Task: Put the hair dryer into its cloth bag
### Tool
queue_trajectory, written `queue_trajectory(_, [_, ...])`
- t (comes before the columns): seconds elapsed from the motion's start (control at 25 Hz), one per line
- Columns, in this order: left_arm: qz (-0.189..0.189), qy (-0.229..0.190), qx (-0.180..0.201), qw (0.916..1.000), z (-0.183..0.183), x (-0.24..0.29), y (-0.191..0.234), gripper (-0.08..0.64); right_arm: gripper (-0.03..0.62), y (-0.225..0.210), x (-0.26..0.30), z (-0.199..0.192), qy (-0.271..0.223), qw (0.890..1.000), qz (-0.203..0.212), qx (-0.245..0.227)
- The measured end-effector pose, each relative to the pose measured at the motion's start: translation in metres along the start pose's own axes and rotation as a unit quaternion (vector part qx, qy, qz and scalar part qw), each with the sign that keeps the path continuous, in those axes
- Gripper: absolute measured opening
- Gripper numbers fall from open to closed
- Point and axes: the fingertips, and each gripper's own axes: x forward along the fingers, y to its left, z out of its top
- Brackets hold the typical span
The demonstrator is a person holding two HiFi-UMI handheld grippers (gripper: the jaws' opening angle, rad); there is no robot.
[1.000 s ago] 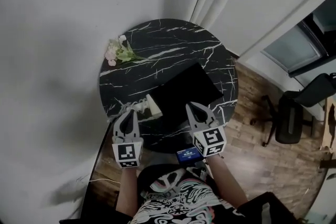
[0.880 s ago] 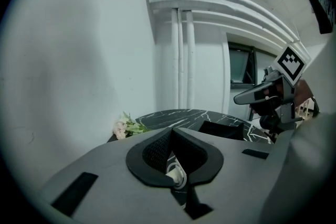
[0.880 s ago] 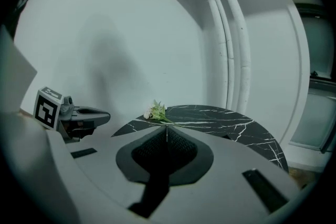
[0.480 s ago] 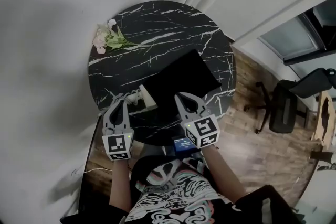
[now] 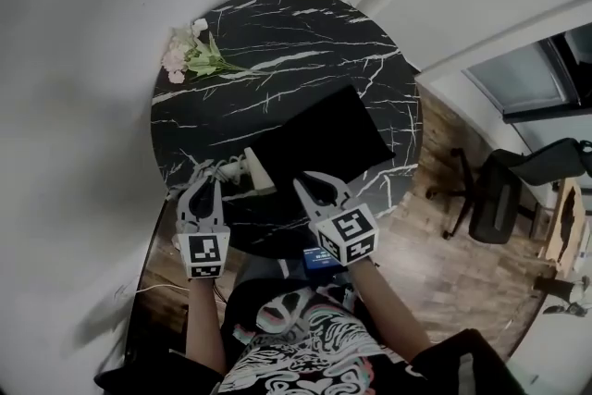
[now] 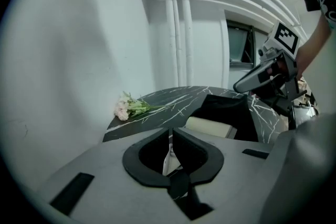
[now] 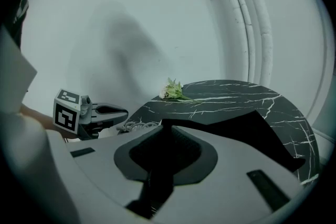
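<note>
A cream hair dryer (image 5: 258, 171) lies near the front of the round black marble table (image 5: 277, 32), its white cord (image 5: 225, 172) coiled to its left. The black cloth bag (image 5: 326, 138) lies flat just right of it. My left gripper (image 5: 205, 175) is shut and empty, its tip over the cord at the table's front left. My right gripper (image 5: 302, 181) is also shut and empty, at the bag's near corner. In the left gripper view the dryer (image 6: 208, 126) and bag (image 6: 227, 108) lie just past the shut jaws. The right gripper view shows the bag (image 7: 239, 128) ahead.
A small bunch of pink flowers (image 5: 189, 56) lies at the table's far left edge. White walls and pipes stand behind the table. An office chair (image 5: 504, 190) stands on the wood floor to the right. A blue device (image 5: 320, 256) hangs at the person's waist.
Both grippers have sunk toward the table's near edge, the left over the cord, the right at the bag's corner. Their jaws stay shut. The dryer and bag have not moved.
</note>
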Motion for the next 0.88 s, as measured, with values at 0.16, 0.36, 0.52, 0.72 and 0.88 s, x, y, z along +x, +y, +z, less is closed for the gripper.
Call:
queue_trajectory(0.16, [-0.011, 0.031, 0.026, 0.9991, -0.018, 0.010, -0.002, 0.022, 0.023, 0.008, 0.017, -0.009, 0.016, 0.999, 0.026, 0.008])
queue_trajectory(0.36, [-0.025, 0.072, 0.015, 0.9970, -0.044, 0.017, 0.001, 0.137, 0.070, 0.021, 0.035, -0.022, 0.045, 0.998, 0.040, -0.007])
queue_trajectory(0.52, [-0.040, 0.090, 0.032, 0.9947, -0.056, 0.025, 0.005, 0.225, 0.128, 0.021, 0.046, -0.031, 0.060, 0.998, 0.034, -0.001])
queue_trajectory(0.72, [-0.069, 0.124, 0.064, 0.9879, -0.075, 0.034, 0.008, 0.304, 0.155, 0.020, 0.055, -0.043, 0.086, 0.996, 0.030, 0.013])
queue_trajectory(0.88, [-0.092, 0.140, 0.060, 0.9841, -0.083, 0.041, 0.007, 0.327, 0.155, 0.018, 0.059, -0.047, 0.092, 0.995, 0.022, 0.023])
